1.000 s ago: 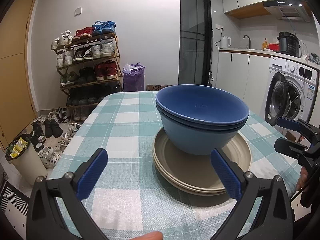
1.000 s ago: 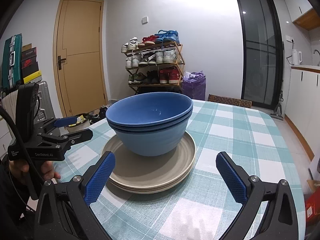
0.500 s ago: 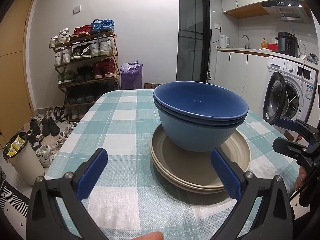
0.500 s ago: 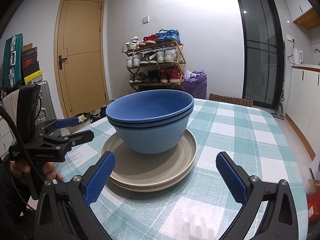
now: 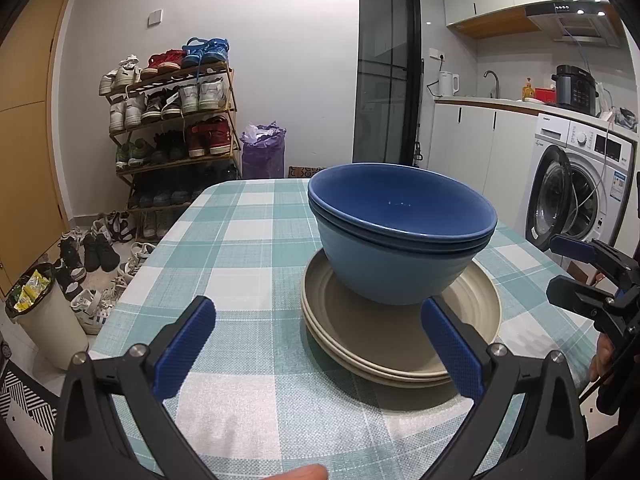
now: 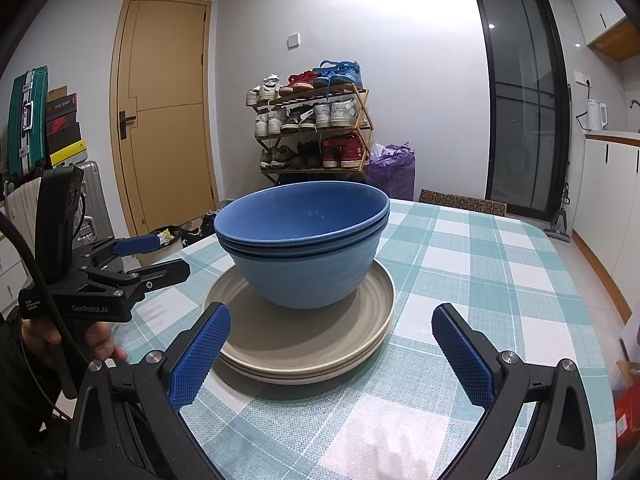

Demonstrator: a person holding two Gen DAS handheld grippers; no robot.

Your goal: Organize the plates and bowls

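Note:
Two nested blue bowls [image 5: 400, 240] stand upright on a stack of beige plates [image 5: 384, 344] on the checked tablecloth; they also show in the right wrist view, bowls [image 6: 304, 256] on plates [image 6: 304, 340]. My left gripper [image 5: 320, 344] is open and empty, a little short of the plates, which lie toward its right finger. My right gripper [image 6: 328, 352] is open and empty, close in front of the plate stack. Each gripper shows in the other's view: the right one [image 5: 576, 276] at the right, the left one [image 6: 148, 256] at the left.
The table [image 5: 240, 248] has a teal and white checked cloth. A shoe rack [image 5: 172, 120], a purple bag [image 5: 262, 152] and a bin [image 5: 44, 320] stand beyond its left side. A washing machine [image 5: 576, 188] and counter are at the right.
Both grippers have shifted slightly and drawn a little closer to the stack. The bowls and plates have not moved. Both grippers stay open.

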